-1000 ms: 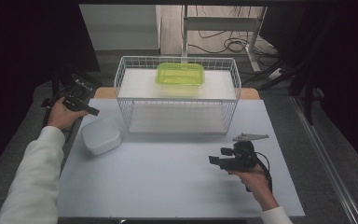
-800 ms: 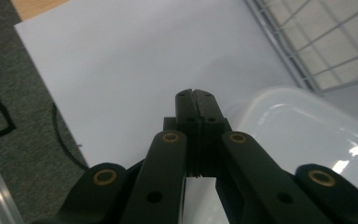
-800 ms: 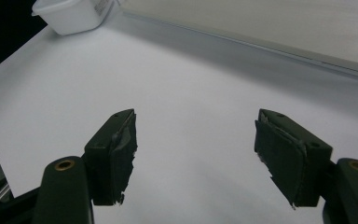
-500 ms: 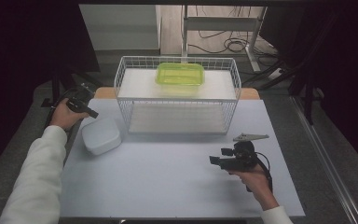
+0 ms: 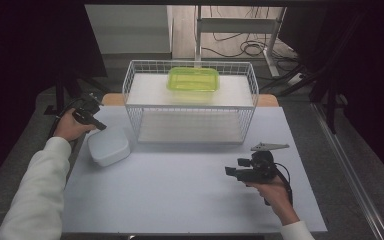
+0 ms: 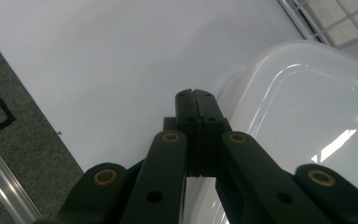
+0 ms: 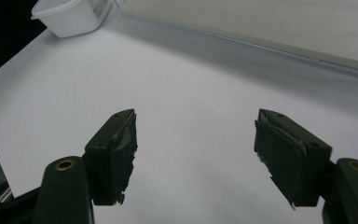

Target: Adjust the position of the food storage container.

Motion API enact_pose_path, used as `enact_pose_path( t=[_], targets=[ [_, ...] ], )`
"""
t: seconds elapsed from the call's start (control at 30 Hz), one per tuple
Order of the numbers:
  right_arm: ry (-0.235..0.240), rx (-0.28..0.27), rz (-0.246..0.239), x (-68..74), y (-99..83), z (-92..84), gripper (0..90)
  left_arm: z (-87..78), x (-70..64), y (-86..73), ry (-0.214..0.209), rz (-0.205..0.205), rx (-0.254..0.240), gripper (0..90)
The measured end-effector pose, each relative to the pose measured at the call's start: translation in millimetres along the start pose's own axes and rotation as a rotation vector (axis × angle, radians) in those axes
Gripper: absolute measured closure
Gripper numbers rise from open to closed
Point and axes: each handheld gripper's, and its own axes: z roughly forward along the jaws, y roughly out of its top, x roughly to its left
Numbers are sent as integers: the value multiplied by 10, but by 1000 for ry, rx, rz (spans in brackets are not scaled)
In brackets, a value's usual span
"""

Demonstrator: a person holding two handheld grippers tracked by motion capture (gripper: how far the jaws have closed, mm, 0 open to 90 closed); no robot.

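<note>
White plastic box (image 5: 108, 146) sits at the left side of the table (image 5: 180, 195), just in front of the left corner of the wire basket (image 5: 190, 102), which holds a green lidded container (image 5: 193, 79) on its upper shelf. The left gripper (image 5: 97, 125) hovers at the box's near-left edge with its jaws pressed together and nothing between them; in the left gripper view the tips (image 6: 194, 100) lie just beside the box's rounded rim (image 6: 261, 93), and whether they touch it is unclear. The right gripper (image 5: 231, 171) rests well apart over bare table, jaws spread wide and empty. The box looks light, stiff and glossy, so probably slippery; the protruding rim or a short side wall seems the surest place to pinch, with the jaws opened first.
</note>
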Motion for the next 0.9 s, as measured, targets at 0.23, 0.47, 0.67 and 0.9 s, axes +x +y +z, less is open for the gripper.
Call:
enact_pose_path(
  t=[0.23, 0.47, 0.67, 0.9],
  targets=[
    [5, -5, 1, 11, 5, -3, 300, -20, -108, -101, -34, 10, -11, 900],
    [7, -7, -2, 33, 14, -11, 301, -27, -302, -175, -69, 38, -19, 900],
    [12, -4, -8, 52, 19, -9, 300, -51, -514, -268, -82, 55, -14, 900],
    [17, -9, -7, 71, 23, -20, 301, -58, -808, -376, -97, 58, -33, 900]
  ],
)
